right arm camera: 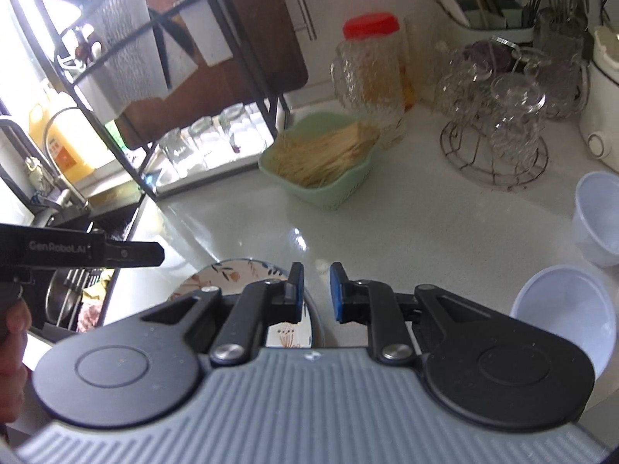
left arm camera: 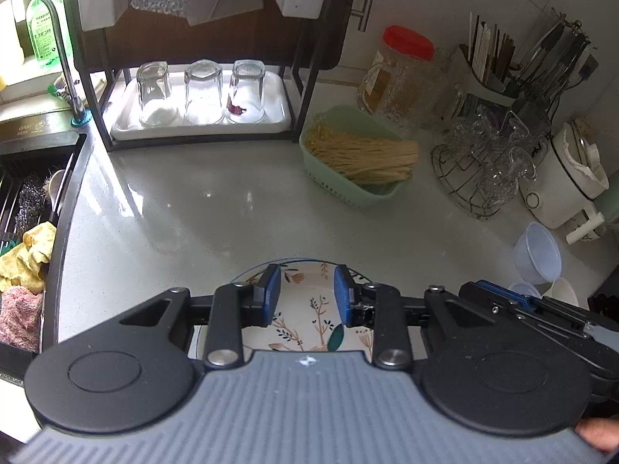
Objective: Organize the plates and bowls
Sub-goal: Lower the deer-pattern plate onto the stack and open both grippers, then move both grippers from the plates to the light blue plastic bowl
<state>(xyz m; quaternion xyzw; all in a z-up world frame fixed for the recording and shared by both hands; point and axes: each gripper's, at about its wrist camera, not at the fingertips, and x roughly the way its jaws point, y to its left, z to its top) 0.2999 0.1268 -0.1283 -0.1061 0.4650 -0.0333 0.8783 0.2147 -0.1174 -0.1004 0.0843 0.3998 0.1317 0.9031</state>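
Left claw (left arm camera: 303, 295): jaws stand apart above the floral plate (left arm camera: 309, 309); the blue pads do not press on it, nothing held.
Right claw (right arm camera: 315, 294): jaws set with a narrow gap; nothing between the pads. The plate rim shows below and left of the gap.
Floral plate: lies flat on the desk (left arm camera: 193, 212) at its near edge, beside the sink (left arm camera: 35, 208).
Plastic bowls (right arm camera: 568, 309): two translucent white bowls on the desk, right of the plate; the nearer one tilted, just beside the right claw, the farther one (right arm camera: 597, 216) behind it.
Green basket (left arm camera: 356, 158): mid-desk, holds dry noodles.
Rack (left arm camera: 201, 92): far left of desk; three glasses upside down on its white tray.
Cup stand (right arm camera: 499, 143): wire stand with glass cups, far right.
Red-lidded jar (left arm camera: 402, 69): behind the basket.
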